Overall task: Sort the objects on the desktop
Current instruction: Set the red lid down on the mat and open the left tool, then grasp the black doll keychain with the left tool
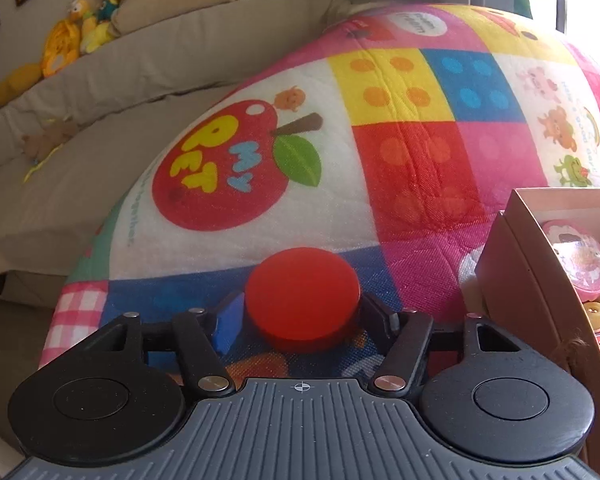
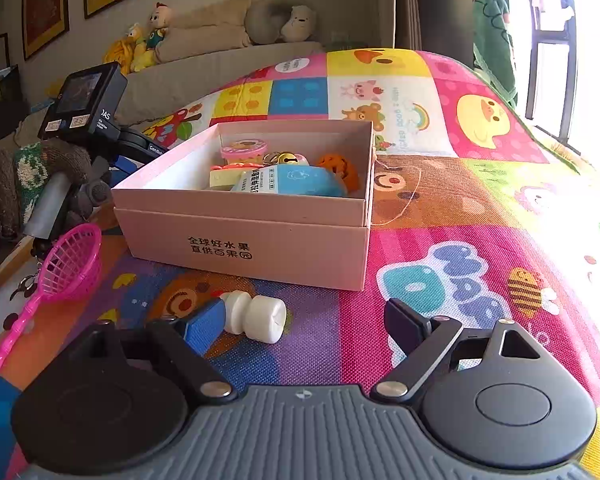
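A red round disc (image 1: pixel 302 292) rests on the colourful play mat (image 1: pixel 412 160) with my left gripper (image 1: pixel 302 318) shut on it, the blue pad against its left side and the black finger against its right. In the right wrist view, my right gripper (image 2: pixel 304 326) stands open low over the mat. A white spool-shaped piece (image 2: pixel 256 316) lies between its fingers, close to the blue left pad (image 2: pixel 204 326). Beyond it is an open pink cardboard box (image 2: pixel 240 240) holding several small toys; its corner also shows in the left wrist view as the box (image 1: pixel 516 264).
A pink toy net scoop (image 2: pixel 68 264) lies left of the box. Behind it a gloved hand (image 2: pixel 52 168) holds the other gripper's camera unit (image 2: pixel 84 100). A beige sofa (image 1: pixel 100 160) with plush toys borders the mat's far side. A window is at the right.
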Motion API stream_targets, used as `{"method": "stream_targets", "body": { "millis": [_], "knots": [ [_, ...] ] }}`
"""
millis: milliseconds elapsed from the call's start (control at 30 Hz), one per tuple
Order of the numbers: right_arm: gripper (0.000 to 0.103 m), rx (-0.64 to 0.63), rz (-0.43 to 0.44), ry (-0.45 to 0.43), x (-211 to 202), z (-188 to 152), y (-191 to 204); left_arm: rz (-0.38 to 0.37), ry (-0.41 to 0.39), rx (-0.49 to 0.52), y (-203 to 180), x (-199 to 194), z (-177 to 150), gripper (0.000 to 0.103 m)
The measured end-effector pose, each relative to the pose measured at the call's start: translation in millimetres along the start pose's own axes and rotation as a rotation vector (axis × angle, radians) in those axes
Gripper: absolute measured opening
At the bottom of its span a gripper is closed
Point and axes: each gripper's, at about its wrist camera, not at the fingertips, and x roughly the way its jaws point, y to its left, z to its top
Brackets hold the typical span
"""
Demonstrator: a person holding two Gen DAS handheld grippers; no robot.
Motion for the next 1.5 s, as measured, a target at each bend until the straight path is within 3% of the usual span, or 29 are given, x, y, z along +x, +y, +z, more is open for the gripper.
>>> {"method": "stream_targets", "body": {
  "millis": [133, 267, 367, 467, 600, 767, 833, 1033, 1367, 1500],
  "knots": [
    [0.090, 0.004, 0.004, -0.009, -1, -1, -1, 0.003, -0.118, 0.043, 1, -52, -5, 0.068],
    [0.094, 0.010, 0.002, -0.025, -4, -1, -1, -0.157, -0.256, 0.048, -2, -147, -28, 0.068],
    [0.096, 0.013, -0.001, -0.025, -4, -1, -2, -0.265, -0.313, 0.107, -20, -204, -62, 0.068],
    [0.096, 0.024, -0.011, -0.018, -3, 0, -3, -0.352, -0.293, 0.166, -43, -233, -102, 0.068],
    [0.097, 0.042, -0.043, -0.007, -2, 0, -5, -0.451, -0.189, 0.202, -70, -238, -154, 0.068],
    [0.099, 0.033, -0.064, -0.011, -4, -2, -3, -0.445, -0.112, 0.178, -75, -226, -182, 0.071],
    [0.100, 0.039, -0.069, -0.010, -5, -2, -4, -0.447, -0.098, 0.175, -71, -227, -189, 0.083],
    [0.103, 0.044, -0.071, 0.001, -3, -2, -4, -0.403, -0.077, 0.186, -65, -226, -198, 0.093],
    [0.103, 0.022, -0.059, -0.016, -6, -2, -2, -0.229, -0.058, 0.123, -38, -215, -195, 0.096],
    [0.103, -0.002, -0.054, -0.016, -6, -2, 1, -0.239, -0.049, 0.092, -29, -216, -194, 0.097]
  ]
}}
